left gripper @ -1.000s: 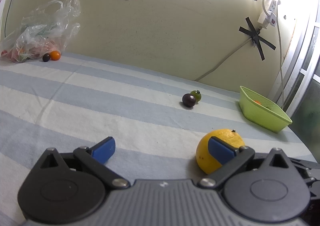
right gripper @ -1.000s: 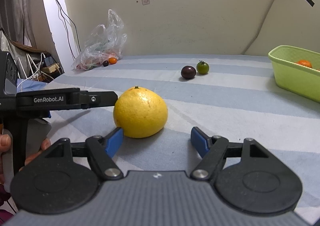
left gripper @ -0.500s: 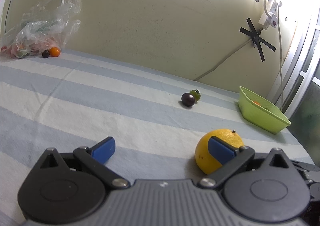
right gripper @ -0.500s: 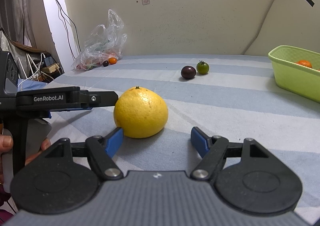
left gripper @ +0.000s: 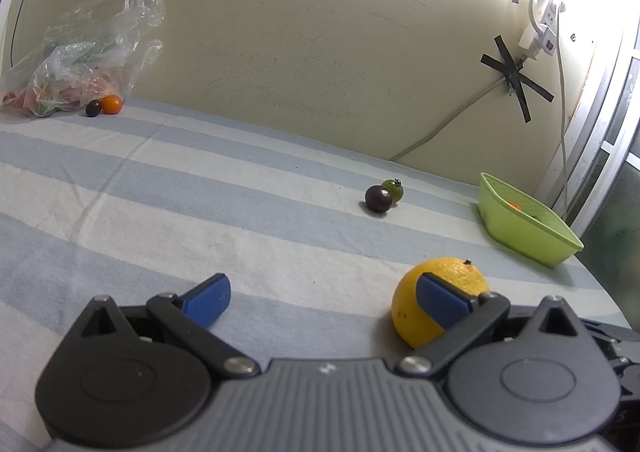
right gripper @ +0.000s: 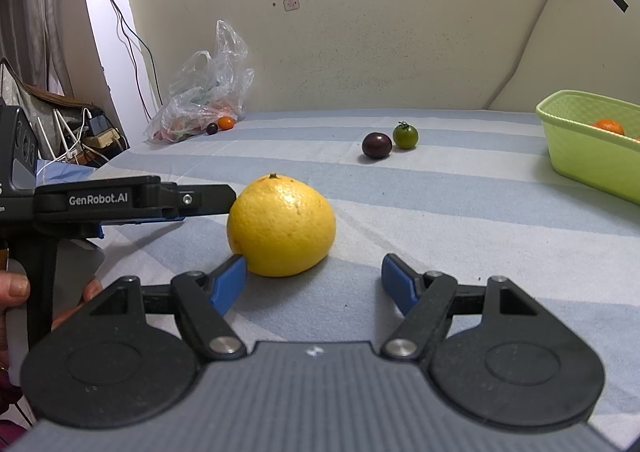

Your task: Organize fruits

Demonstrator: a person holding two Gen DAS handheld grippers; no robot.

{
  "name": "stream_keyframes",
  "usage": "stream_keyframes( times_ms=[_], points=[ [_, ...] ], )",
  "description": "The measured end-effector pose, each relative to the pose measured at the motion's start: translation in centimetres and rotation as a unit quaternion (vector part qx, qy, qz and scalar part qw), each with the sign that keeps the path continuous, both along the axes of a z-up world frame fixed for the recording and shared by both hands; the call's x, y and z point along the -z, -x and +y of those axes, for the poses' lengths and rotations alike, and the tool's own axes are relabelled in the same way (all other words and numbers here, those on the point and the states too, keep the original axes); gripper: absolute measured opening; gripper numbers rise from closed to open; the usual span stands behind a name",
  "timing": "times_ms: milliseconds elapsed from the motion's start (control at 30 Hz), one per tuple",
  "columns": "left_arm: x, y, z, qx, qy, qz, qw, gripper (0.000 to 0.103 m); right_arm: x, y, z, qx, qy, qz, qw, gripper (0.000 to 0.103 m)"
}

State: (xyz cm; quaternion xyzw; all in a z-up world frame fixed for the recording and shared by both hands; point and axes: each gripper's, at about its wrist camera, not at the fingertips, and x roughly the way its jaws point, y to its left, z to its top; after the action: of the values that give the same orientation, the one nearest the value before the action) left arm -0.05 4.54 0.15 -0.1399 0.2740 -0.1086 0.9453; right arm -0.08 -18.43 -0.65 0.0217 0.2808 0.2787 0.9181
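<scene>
A big yellow citrus (right gripper: 280, 224) lies on the striped cloth (right gripper: 460, 212). My right gripper (right gripper: 316, 284) stands open just short of it; the left blue pad (right gripper: 230, 284) is at the fruit's lower left edge and nothing is pressed. My left gripper (left gripper: 324, 300) is open too, and its right pad (left gripper: 440, 302) overlaps the citrus (left gripper: 452, 270) beyond it. From the right wrist view that gripper's finger (right gripper: 200, 198) ends beside the fruit. A dark plum (right gripper: 377, 145) and a green tomato (right gripper: 405, 135) sit further back. The green basket (right gripper: 580, 156) holds an orange fruit (right gripper: 608, 126).
A clear plastic bag (left gripper: 80, 64) with produce lies at the back left corner, with a small dark fruit (left gripper: 93, 107) and a small orange one (left gripper: 111, 104) beside it. A hand (right gripper: 16, 288) holds the left gripper. Cables and a power strip (left gripper: 540, 28) hang on the wall.
</scene>
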Motion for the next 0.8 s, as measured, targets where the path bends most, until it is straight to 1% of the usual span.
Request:
stream_keyframes(
  times_ms=[467, 800],
  points=[
    [-0.02, 0.0, -0.04, -0.001, -0.002, -0.001, 1.0, 0.103, -0.18, 0.33, 0.11, -0.001, -0.009, -0.003, 1.0, 0.076],
    [-0.27, 0.33, -0.29, -0.003, -0.011, -0.008, 0.9999, 0.103, -0.25, 0.41, -0.18, -0.002, -0.019, -0.008, 1.0, 0.076]
  ],
)
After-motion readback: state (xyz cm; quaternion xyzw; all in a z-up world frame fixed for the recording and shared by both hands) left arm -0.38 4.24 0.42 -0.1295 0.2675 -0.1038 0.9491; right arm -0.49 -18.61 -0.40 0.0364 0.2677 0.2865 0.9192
